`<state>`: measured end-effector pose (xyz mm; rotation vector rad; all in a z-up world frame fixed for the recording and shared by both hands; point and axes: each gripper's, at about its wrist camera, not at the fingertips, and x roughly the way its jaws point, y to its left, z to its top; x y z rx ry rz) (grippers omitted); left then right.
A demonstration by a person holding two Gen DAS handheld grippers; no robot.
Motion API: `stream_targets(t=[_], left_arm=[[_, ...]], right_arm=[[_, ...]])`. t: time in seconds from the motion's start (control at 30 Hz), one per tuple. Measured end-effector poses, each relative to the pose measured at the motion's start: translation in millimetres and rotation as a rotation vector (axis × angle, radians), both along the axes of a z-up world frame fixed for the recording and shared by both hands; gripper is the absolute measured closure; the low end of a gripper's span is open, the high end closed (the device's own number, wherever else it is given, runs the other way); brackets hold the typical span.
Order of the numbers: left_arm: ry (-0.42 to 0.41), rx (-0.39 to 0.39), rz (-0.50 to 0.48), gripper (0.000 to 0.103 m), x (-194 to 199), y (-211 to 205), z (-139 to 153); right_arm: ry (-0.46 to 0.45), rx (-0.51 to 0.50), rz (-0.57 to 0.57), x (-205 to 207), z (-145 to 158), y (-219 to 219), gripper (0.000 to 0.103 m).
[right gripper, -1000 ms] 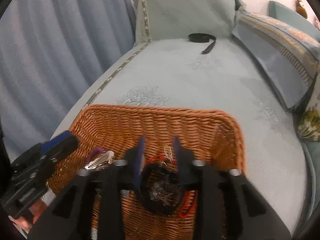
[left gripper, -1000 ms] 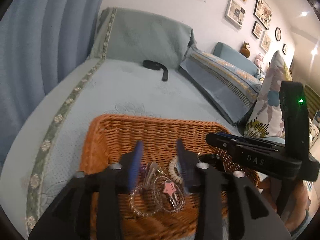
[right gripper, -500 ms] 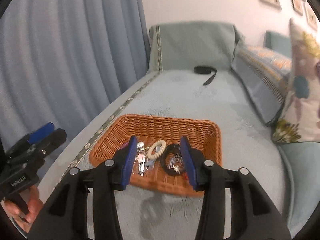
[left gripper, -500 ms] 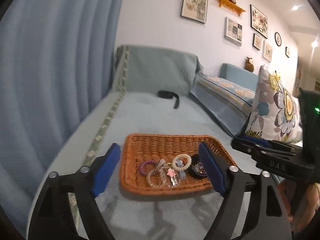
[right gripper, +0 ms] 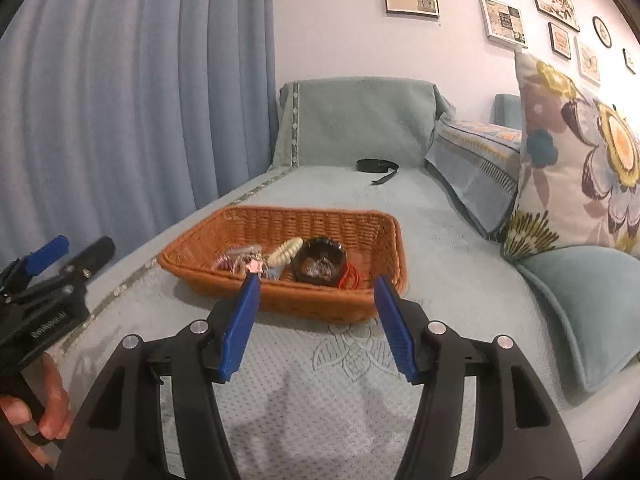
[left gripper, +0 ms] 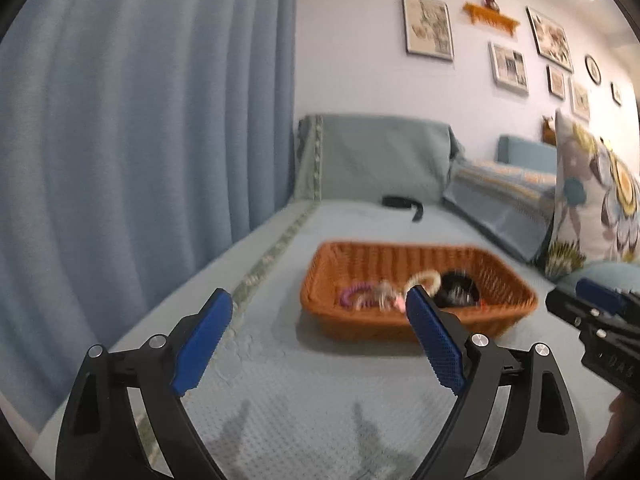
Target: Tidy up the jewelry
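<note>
Jewelry (right gripper: 280,260) lay heaped inside the basket (right gripper: 384,236) on the sofa (right gripper: 440,264), and short of the basket both tools, left (left gripper: 320,336) and right (right gripper: 316,320), had just spread their jaws apart with nothing between them, apparently because the sorting was done.

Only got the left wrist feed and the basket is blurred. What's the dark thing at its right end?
Observer: A round black dish with small shiny pieces in it, sitting inside the wicker basket.
Operator: I only see the tip of the right gripper. Is it holding anything?
Observer: No. The right gripper has nothing between its jaws, which have just been opening, and it is short of the basket's near wall.
Operator: Is the hand on my gripper visible anywhere?
Observer: Yes. The right wrist view shows the left hand wrapped around the handle of the left gripper.
</note>
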<state>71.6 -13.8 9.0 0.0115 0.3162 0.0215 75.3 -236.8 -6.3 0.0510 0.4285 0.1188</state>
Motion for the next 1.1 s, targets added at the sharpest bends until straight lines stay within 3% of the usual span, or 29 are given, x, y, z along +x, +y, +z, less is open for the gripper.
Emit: stream_targets(t=[0.2,0.33,0.5,1.1], left_arm=[[0.041,-0.026,-0.009,0.016,8,2,-25],[0.055,-0.045,-0.026,0.01,10,7,-28],[0.079,-0.052,-0.018,0.01,16,7,-32],[0.078,-0.002,-0.011,0.01,17,-3,-31]], right_arm=[[0.004,-0.033,-0.013,3,-22,4,0.047],[0.005,-0.032,-0.019,4,-27,4,0.047],[0.015,-0.025,-0.025,8,-30,3,0.047],[0.039,-0.031,-0.032,13,-33,7,0.045]])
